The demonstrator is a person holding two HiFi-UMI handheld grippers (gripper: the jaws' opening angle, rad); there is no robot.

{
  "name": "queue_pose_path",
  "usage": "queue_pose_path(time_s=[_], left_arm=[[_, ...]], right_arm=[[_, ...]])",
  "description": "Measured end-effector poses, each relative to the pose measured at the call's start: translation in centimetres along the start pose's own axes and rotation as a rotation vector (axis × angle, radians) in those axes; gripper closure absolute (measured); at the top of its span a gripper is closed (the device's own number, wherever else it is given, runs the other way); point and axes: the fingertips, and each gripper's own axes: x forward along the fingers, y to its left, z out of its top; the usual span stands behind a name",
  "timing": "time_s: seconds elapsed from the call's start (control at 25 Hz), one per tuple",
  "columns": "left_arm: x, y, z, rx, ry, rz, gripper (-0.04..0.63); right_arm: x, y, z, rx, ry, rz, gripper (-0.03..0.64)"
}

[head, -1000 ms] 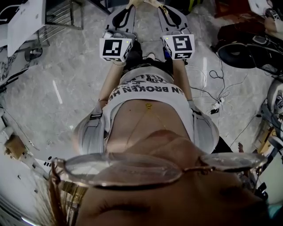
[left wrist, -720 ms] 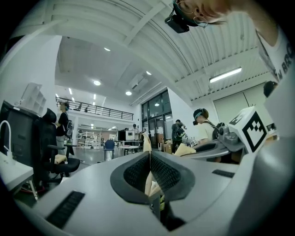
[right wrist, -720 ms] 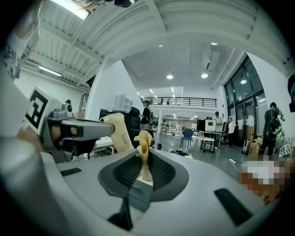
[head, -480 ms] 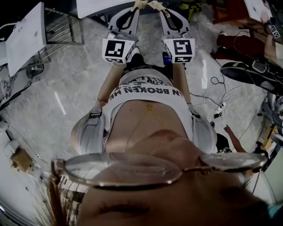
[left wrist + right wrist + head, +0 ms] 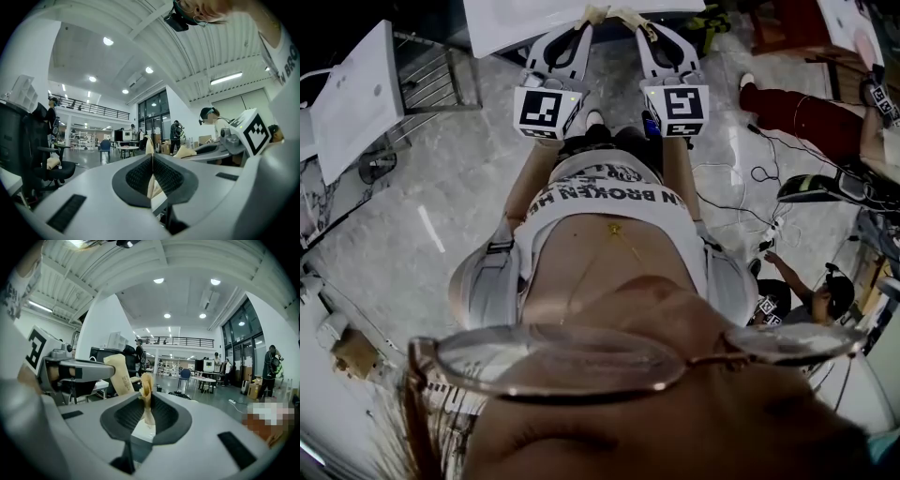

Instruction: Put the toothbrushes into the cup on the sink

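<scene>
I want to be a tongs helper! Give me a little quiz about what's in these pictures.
1. True or false: the left tongs are holding a toothbrush.
2. What is printed on the cube of the left tongs? A) a black-and-white square marker B) a smiley face C) nothing
3. Short answer: do the jaws of the right tongs stand together or wide apart?
Key: 1 false, they are shut with no toothbrush in them; 2 A; 3 together.
</scene>
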Motion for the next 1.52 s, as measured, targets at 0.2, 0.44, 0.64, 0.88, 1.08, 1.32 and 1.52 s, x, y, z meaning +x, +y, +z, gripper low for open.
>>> queue_pose_path(time_s=[0.2,0.44,0.64,0.88,1.08,1.32,1.52], left_arm=[[0.1,2.0,0.0,-0.006,-0.006,0.000,0.580],[0.2,3.1,-0.2,-0.018,-0.011,0.022,0.580],[1.7,4.3,-0.5,-0.018,-0.007,0.041,0.580],[6.1,5.4,-0.7,-0.017,-0.002,0.064,0.580],[10.1,6.3,-0.1,-0.007,-0.004,0.092,0.580],[14.6,7.9,0.1,0.002,0.001,0.136,0.580],[17.2,8.9,0.0,0.002,0.008,0.162,0.580]], right_arm=[[2.0,0.9,0.3,-0.014,0.009,0.001,0.560],[3.1,1.0,0.4,-0.030,0.018,0.012,0.560],[4.9,0.2,0.2,-0.029,0.022,0.032,0.560],[8.4,-2.8,0.4,-0.031,0.011,0.071,0.560],[11.1,-6.1,0.9,-0.043,0.006,0.101,0.560],[14.8,-9.9,0.9,-0.057,0.003,0.137,0.560],[16.8,-12.5,0.9,-0.060,0.001,0.149,0.560]])
